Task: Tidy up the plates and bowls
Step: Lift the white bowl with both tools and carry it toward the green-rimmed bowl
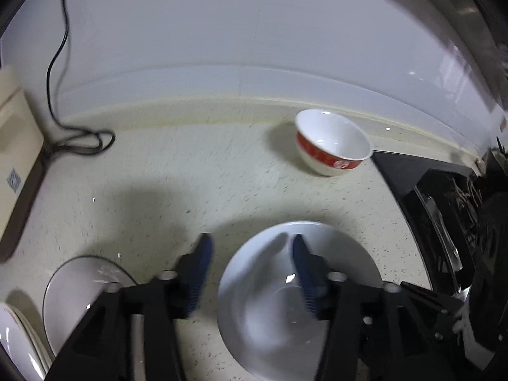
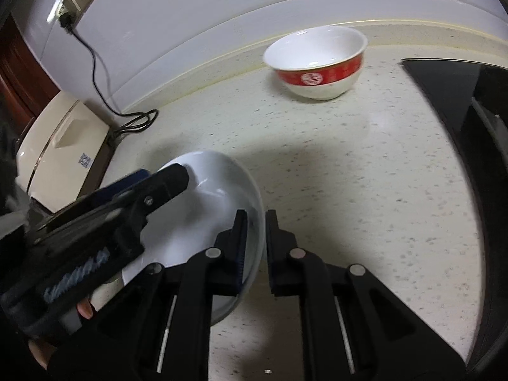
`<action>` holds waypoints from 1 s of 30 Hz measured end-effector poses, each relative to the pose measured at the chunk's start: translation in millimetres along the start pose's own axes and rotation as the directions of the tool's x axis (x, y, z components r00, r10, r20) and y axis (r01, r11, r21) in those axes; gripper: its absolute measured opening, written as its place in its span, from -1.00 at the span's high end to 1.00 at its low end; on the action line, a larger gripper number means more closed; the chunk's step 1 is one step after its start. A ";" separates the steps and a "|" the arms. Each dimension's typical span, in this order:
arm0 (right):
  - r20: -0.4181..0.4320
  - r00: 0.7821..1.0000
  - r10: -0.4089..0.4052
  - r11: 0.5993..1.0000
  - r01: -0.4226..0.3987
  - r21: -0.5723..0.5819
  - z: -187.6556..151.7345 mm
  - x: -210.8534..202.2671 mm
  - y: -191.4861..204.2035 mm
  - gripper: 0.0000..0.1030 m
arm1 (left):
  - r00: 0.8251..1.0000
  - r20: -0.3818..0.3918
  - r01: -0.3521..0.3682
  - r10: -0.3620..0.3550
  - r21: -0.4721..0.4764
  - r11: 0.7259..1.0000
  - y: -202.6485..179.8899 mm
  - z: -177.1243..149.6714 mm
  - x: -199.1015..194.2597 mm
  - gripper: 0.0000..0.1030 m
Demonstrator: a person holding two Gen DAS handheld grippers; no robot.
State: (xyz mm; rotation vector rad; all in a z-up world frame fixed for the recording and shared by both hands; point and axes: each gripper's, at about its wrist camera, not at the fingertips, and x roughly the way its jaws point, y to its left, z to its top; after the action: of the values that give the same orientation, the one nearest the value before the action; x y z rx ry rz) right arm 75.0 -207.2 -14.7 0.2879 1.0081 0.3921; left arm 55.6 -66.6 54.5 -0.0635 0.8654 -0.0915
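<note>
Two grippers meet at one white plate [image 2: 219, 209]. Our right gripper [image 2: 254, 222] has its fingers on either side of the plate's right rim, almost closed on it, and the plate tips up off the counter [image 2: 349, 190]. Our left gripper [image 1: 250, 247] hangs over the same plate [image 1: 263, 317] with its blue fingers [image 1: 203, 254] wide apart: one is over the plate and one is over the counter beside it. It holds nothing.

The red and white bowl [image 2: 316, 63] stands upright near the back wall, well apart from the plate.

Only the left view shows another plate [image 1: 79, 285] and a bit of white dish [image 1: 16, 343] at the lower left. Only the right view shows the wall plug [image 2: 65, 19] and the whole cream box [image 2: 63, 149]. Both show the black cord [image 1: 60, 63].
</note>
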 end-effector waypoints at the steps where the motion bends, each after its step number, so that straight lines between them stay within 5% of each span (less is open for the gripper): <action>1: 0.001 1.000 -0.009 1.000 0.009 0.001 0.3 -1.5 -2.1 0.73 | 1.000 -0.002 0.002 -0.002 0.006 1.000 -3.4 -0.9 2.5 -0.22; 6: -0.028 0.999 -0.017 1.000 0.016 -0.019 -0.1 -1.5 -4.1 0.72 | 0.992 -0.063 0.104 -0.105 -0.018 0.994 1.3 -1.9 13.6 -0.03; 17: -0.047 0.998 -0.036 0.999 0.034 -0.041 -6.2 -10.0 -16.2 0.60 | 0.994 -0.112 0.014 -0.010 0.037 0.999 2.1 -8.1 18.8 0.00; 19: -0.034 0.999 -0.037 0.998 0.036 -0.055 -7.3 -12.6 -15.6 0.67 | 0.991 -0.129 0.056 -0.047 0.067 0.996 -5.6 -11.5 20.1 0.50; 20: -0.030 0.998 -0.050 0.997 0.048 -0.061 -7.8 -12.6 -14.5 0.67 | 0.990 -0.134 0.061 -0.049 0.088 0.994 -10.6 -13.3 21.2 0.48; 30: 0.051 0.991 0.122 0.990 -0.125 0.069 1.7 -28.9 -38.0 0.69 | 0.994 0.049 0.092 -0.097 0.089 0.992 -12.0 -6.2 -16.9 0.66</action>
State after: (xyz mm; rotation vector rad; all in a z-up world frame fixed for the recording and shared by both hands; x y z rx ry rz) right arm 69.7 -254.1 -7.5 0.4244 0.9625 0.4597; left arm 39.4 -76.8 64.4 -0.0256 0.8048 -0.2149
